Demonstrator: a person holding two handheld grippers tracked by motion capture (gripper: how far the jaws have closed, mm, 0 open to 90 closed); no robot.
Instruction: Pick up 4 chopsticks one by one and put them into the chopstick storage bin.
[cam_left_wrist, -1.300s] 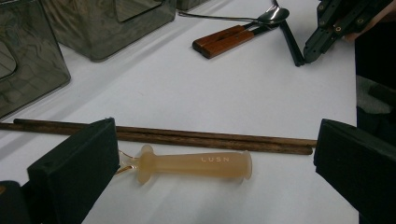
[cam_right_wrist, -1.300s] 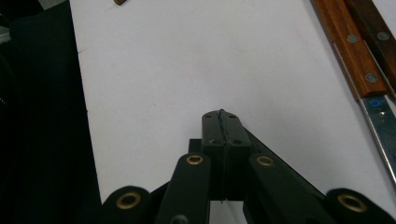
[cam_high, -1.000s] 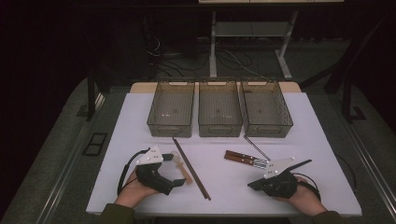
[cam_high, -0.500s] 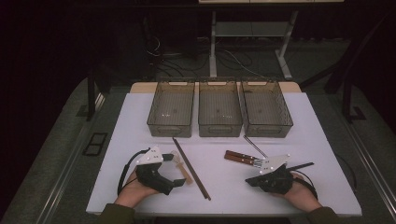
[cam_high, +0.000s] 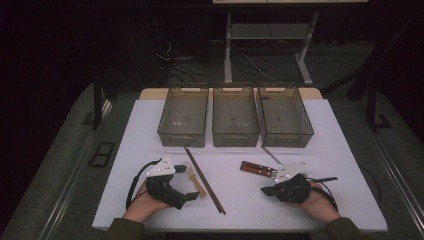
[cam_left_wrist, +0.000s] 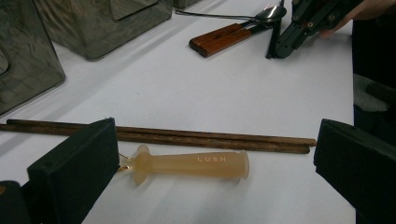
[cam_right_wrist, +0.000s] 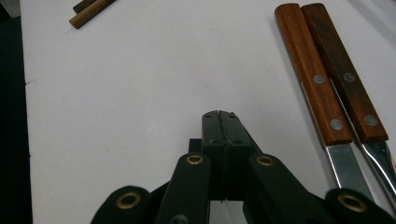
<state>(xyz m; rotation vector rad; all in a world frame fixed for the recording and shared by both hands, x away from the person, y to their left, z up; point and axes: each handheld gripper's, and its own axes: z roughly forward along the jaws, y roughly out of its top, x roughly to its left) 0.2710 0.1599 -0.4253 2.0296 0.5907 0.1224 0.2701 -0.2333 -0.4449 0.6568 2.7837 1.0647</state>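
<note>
My left gripper (cam_high: 186, 182) rests on the white table (cam_high: 150, 130) at the front left, jaws open wide. In the left gripper view the left gripper (cam_left_wrist: 215, 133) has a translucent peach handle (cam_left_wrist: 191, 164) marked LUSN lying between its jaws, untouched, beside a pair of dark wooden chopsticks (cam_left_wrist: 159, 136). The same peach handle (cam_high: 195, 182) and chopsticks (cam_high: 205, 180) lie in the high view. My right gripper (cam_high: 266, 190) at the front right is shut on nothing. The right gripper (cam_right_wrist: 219, 122) points across bare table, left of two wooden-handled utensils (cam_right_wrist: 327, 79).
Three grey mesh bins (cam_high: 183, 117), (cam_high: 235, 117), (cam_high: 285, 116) stand side by side at the back of the table. The wooden-handled utensils (cam_high: 256, 169) and a thin metal utensil (cam_high: 270, 154) lie in front of the right bin. A dark floor surrounds the table.
The right hand has shifted a little to the left beside the wooden-handled utensils. The left gripper has stayed put.
</note>
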